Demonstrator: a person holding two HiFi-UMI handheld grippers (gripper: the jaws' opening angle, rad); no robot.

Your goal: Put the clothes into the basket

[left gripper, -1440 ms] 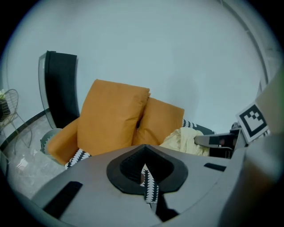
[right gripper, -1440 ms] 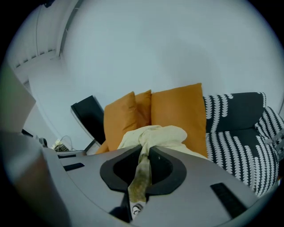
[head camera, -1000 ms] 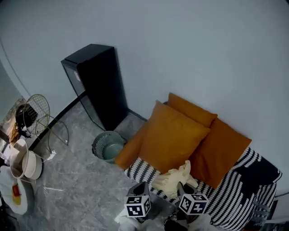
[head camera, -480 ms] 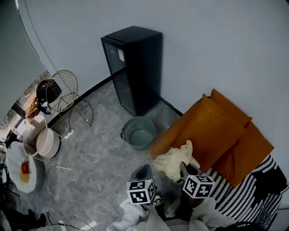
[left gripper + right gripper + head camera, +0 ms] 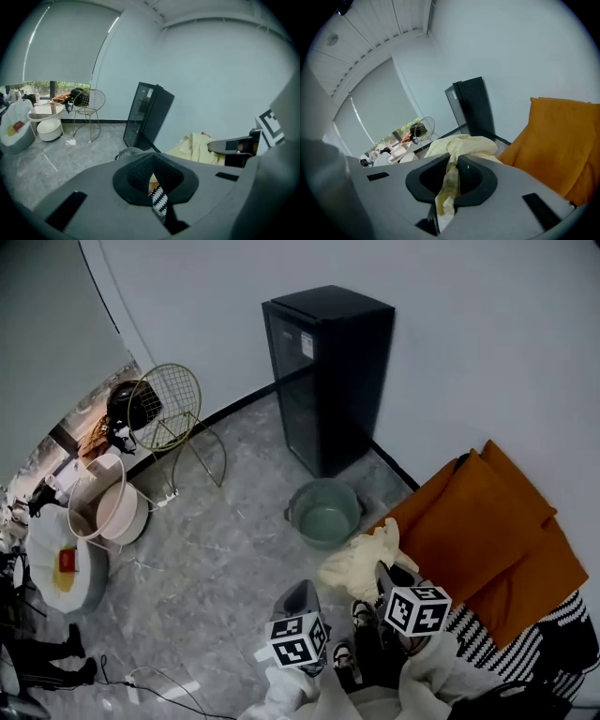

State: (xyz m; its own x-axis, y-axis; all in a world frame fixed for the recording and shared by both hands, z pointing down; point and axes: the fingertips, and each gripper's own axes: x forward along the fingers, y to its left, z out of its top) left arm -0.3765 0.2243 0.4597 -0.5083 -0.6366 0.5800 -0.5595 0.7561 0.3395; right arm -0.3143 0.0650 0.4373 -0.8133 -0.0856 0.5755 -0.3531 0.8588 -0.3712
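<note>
**A:** Grey marble floor (image 5: pixel 225 549) all round. What's on it, left to right?

**B:** Wire chair (image 5: pixel 171 407) at ten o'clock, tall black fridge (image 5: pixel 333 371) at twelve. The green basket (image 5: pixel 324 514) stands in front of the fridge, and orange cushions (image 5: pixel 487 521) are at three.

**A:** Grippers?

**B:** Left gripper (image 5: pixel 153 161) pinches a striped cloth strip (image 5: pixel 160 201), seen only in its own view. Right gripper (image 5: pixel 452 161) is clamped on the pale yellow garment (image 5: pixel 361 559), which hangs near the basket's five o'clock.

**A:** And a second ago?

**B:** The garment lay on the striped throw (image 5: pixel 567 638), and the basket sat further left.
</note>
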